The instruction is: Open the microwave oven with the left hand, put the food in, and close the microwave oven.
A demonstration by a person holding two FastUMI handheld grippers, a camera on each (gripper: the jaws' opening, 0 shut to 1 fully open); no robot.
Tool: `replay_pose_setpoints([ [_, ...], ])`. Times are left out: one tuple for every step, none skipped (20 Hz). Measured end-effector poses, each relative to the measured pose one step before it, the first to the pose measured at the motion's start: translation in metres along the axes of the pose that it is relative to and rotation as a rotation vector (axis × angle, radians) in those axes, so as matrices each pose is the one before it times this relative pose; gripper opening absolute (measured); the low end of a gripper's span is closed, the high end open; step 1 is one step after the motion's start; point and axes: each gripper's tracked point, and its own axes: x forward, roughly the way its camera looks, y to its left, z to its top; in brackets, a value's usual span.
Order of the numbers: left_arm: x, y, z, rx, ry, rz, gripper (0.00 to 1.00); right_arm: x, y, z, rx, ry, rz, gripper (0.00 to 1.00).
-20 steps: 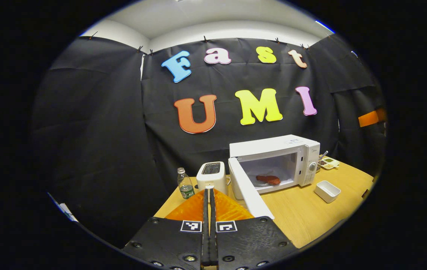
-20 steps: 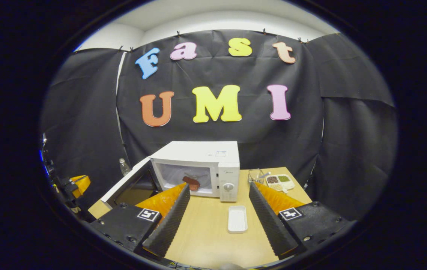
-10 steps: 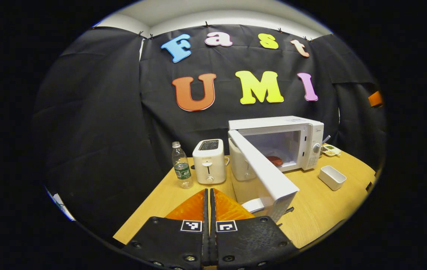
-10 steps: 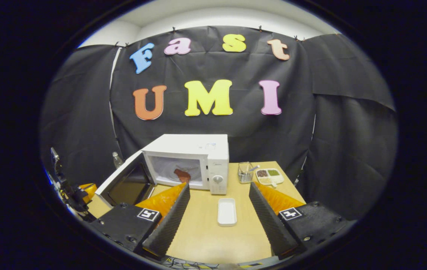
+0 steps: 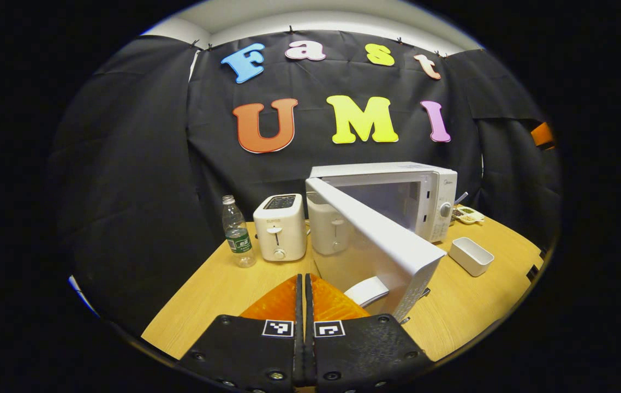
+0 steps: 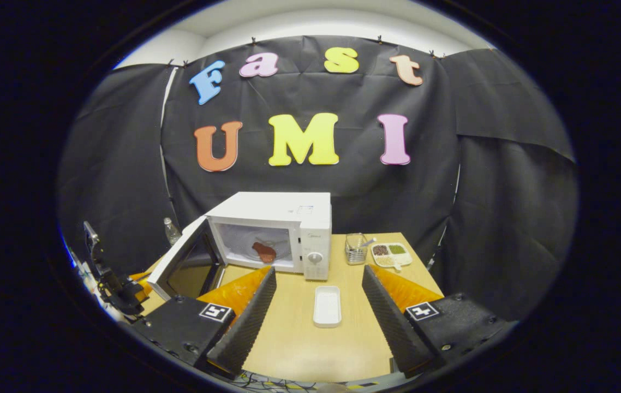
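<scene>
Both fingers of the left gripper (image 5: pixel 304 284) meet, empty; right gripper (image 6: pixel 318 284) gapes wide, empty.

Black cloth wall (image 6: pixel 507 180) hanging across the frame's middle (clipped along its top edge), white ceiling (image 6: pixel 310 24) showing at upper centre, wooden table (image 5: pixel 212 289) lying lower centre.

A: State the appliance count.
B: One microwave oven (image 6: pixel 272 226), one toaster (image 5: pixel 280 226).
A: Containers?
B: One water bottle (image 5: pixel 238 232), one white rectangular dish (image 6: pixel 327 305), one wire basket (image 6: pixel 354 249), one divided tray (image 6: pixel 391 254).
A: Food items inside the oven?
B: One reddish piece of food (image 6: pixel 264 252).
A: Grippers?
B: Two: left gripper (image 5: pixel 304 284), right gripper (image 6: pixel 318 284).
</scene>
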Motion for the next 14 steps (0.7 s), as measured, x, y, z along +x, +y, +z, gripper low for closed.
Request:
replay_pose_setpoints([
  [0.0027,-0.01006,-0.00037,-0.0045,0.00191,-0.01134,0.0,0.00261,-0.00163,0.00037,-0.00228,0.00356,0.00484,1.0],
  [0.00163,-0.01077,0.0,-0.00544,-0.00007,-0.01242,0.0,0.00234,-0.00175,0.00177,-0.00136,0.00285,0.00405,1.0],
  [0.00332,-0.01214,-0.00027,-0.00465,0.00191,-0.01755,0.0,0.00192,-0.00247,0.00144,-0.00209,0.00051,0.00244,1.0],
  [0.00337,-0.01008,0.00047,0.0012,0.00022,-0.0136,0.0,0.00166,-0.00363,0.00296,-0.00158,-0.00143,-0.00025,0.91],
  [0.00416,-0.01145,-0.00045,-0.00021,0.00257,-0.01496,0.0,0.00234,-0.00363,0.00215,-0.00162,-0.0019,0.00039,1.0],
  [0.00452,-0.01185,-0.00044,0.00107,0.0032,-0.017,0.0,0.00233,-0.00338,0.00084,-0.00274,0.00426,0.00018,1.0],
  [0.00474,-0.01172,0.00049,0.00326,0.00241,-0.01581,0.0,0.0032,-0.0044,0.00025,-0.00245,0.00374,0.00087,1.0],
  [0.00548,-0.00966,0.00064,0.00802,-0.0032,-0.01643,0.0,0.00267,-0.00447,0.00174,-0.00181,0.00093,0.00039,1.0],
  [0.00632,-0.01008,0.00066,0.00923,0.00208,-0.01207,0.0,0.00333,-0.00475,0.00125,-0.00202,0.00411,0.0005,1.0],
  [0.00653,-0.00764,0.00117,0.00218,-0.00073,-0.01295,0.0,0.00235,-0.00419,0.00178,-0.00135,-0.00188,0.00276,1.0],
  [0.0065,-0.00853,0.00387,-0.00043,-0.00512,-0.01296,0.0,0.00292,-0.00587,0.00181,-0.00271,0.00123,-0.00309,1.0],
  [0.00617,-0.00918,0.00125,0.00142,-0.00256,-0.01426,0.0,0.00281,-0.00496,0.00188,0.00068,-0.00121,-0.00117,1.0],
  [0.00755,-0.00817,0.00268,0.00386,-0.00134,-0.01323,0.0,0.00417,-0.00407,0.00125,0.00436,-0.00002,-0.00117,0.91],
  [0.00731,-0.00741,0.00154,0.00135,0.00041,-0.01125,0.0,0.0029,-0.00526,0.00049,0.00415,0.00358,-0.00314,1.0],
])
